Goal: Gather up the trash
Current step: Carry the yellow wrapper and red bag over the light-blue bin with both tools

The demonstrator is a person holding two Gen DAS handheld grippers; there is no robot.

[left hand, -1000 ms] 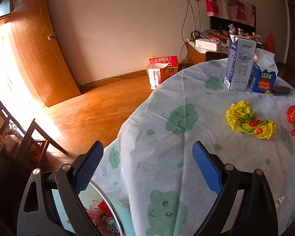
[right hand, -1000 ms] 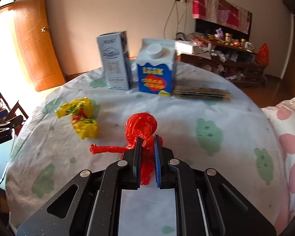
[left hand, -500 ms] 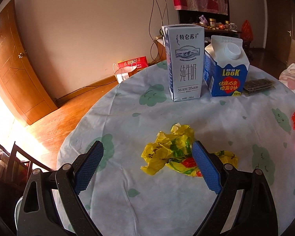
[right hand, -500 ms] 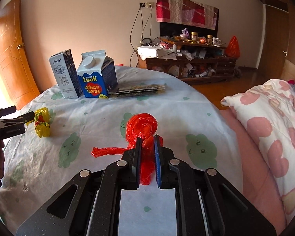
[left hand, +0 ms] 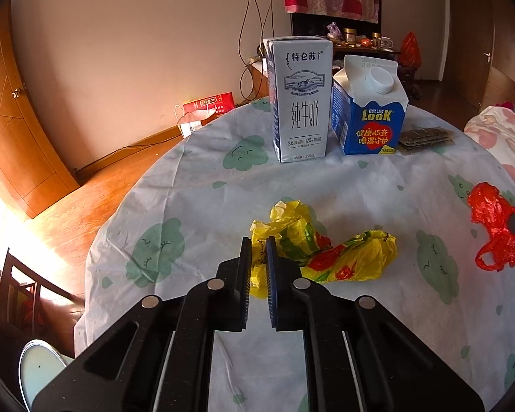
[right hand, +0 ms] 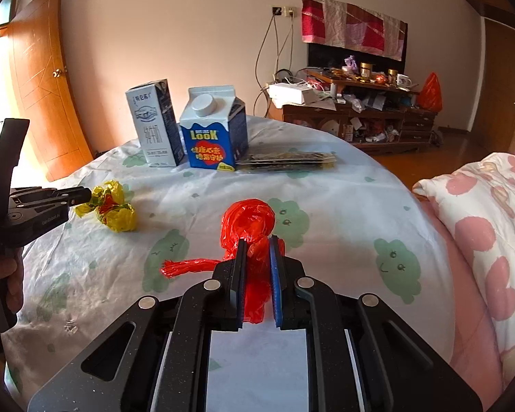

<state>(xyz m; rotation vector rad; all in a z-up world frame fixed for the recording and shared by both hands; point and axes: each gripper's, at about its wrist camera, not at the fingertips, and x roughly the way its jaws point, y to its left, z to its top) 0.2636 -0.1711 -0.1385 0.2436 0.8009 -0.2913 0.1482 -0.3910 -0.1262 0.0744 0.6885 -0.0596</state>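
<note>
A crumpled yellow plastic bag lies on the round table. My left gripper is shut on its near left end. It also shows in the right wrist view, with the left gripper pinching its edge. My right gripper is shut on a crumpled red plastic bag, which also shows at the right in the left wrist view. A tall white milk carton and a blue LooK carton stand at the table's far side.
A flat stack of dark packets lies beside the blue carton. A pink-patterned quilt is at the right of the table. A pale blue bin rim shows low left, a chair beside it. A cluttered cabinet stands at the wall.
My left gripper has closed from wide open onto the yellow bag. My right gripper has kept its hold on the red bag and swung slightly back to the left.
</note>
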